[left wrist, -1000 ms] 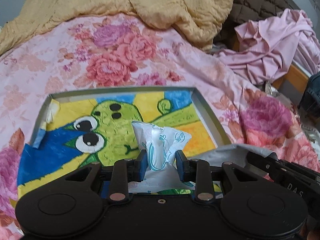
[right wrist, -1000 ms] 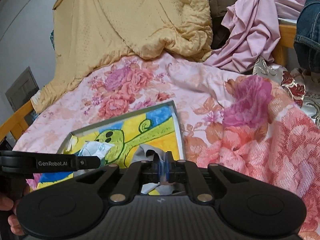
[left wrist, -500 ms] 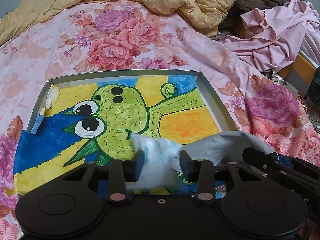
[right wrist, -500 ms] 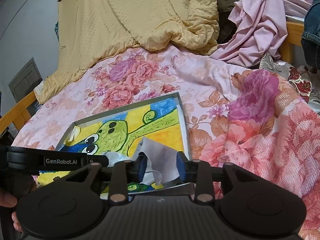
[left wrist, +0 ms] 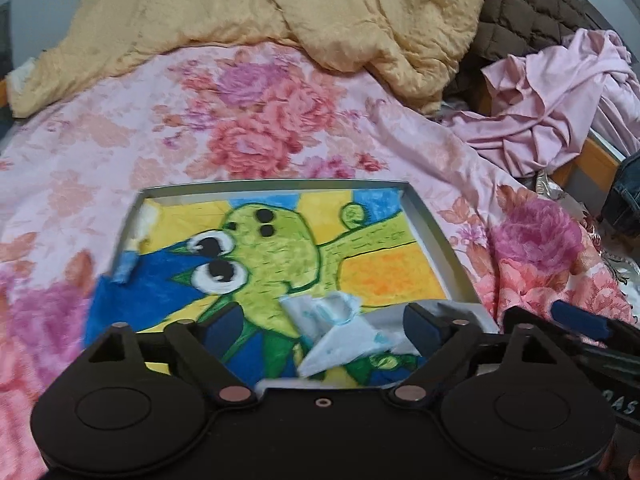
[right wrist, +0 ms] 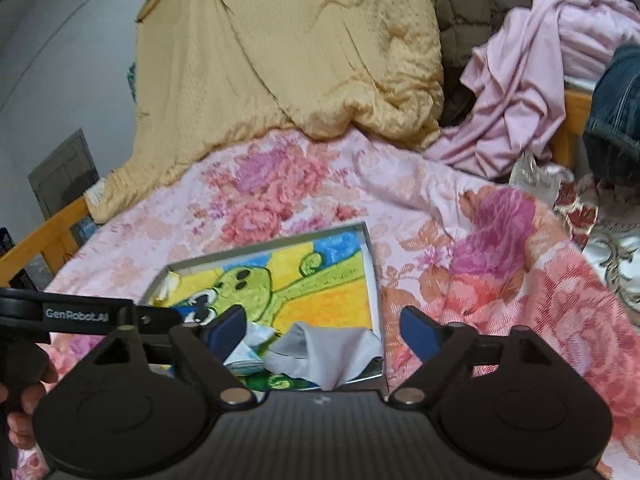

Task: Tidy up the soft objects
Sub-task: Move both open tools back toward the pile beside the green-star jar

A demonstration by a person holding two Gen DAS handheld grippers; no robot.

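Observation:
A shallow grey tray (left wrist: 436, 236) with a painted green cartoon creature lies on the floral bed cover; it also shows in the right wrist view (right wrist: 370, 264). A white and blue plastic packet (left wrist: 340, 336) lies in the tray's near part, free between the spread fingers of my open left gripper (left wrist: 324, 326). It shows in the right wrist view (right wrist: 250, 346) too. A grey cloth (right wrist: 324, 350) lies beside it at the tray's near right corner, under my open right gripper (right wrist: 324, 326); it shows in the left wrist view (left wrist: 440, 308).
A yellow quilt (left wrist: 280, 12) is heaped at the far side of the bed. A pink garment (left wrist: 560, 108) and a brown quilted jacket (left wrist: 532, 8) lie far right. Jeans (right wrist: 616, 112) hang on the wooden bed rail (right wrist: 576, 108). Pink floral cover (left wrist: 256, 120) surrounds the tray.
Both grippers opened wide and pulled back. The packet left the left gripper and the grey cloth left the right gripper; both now lie in the tray.

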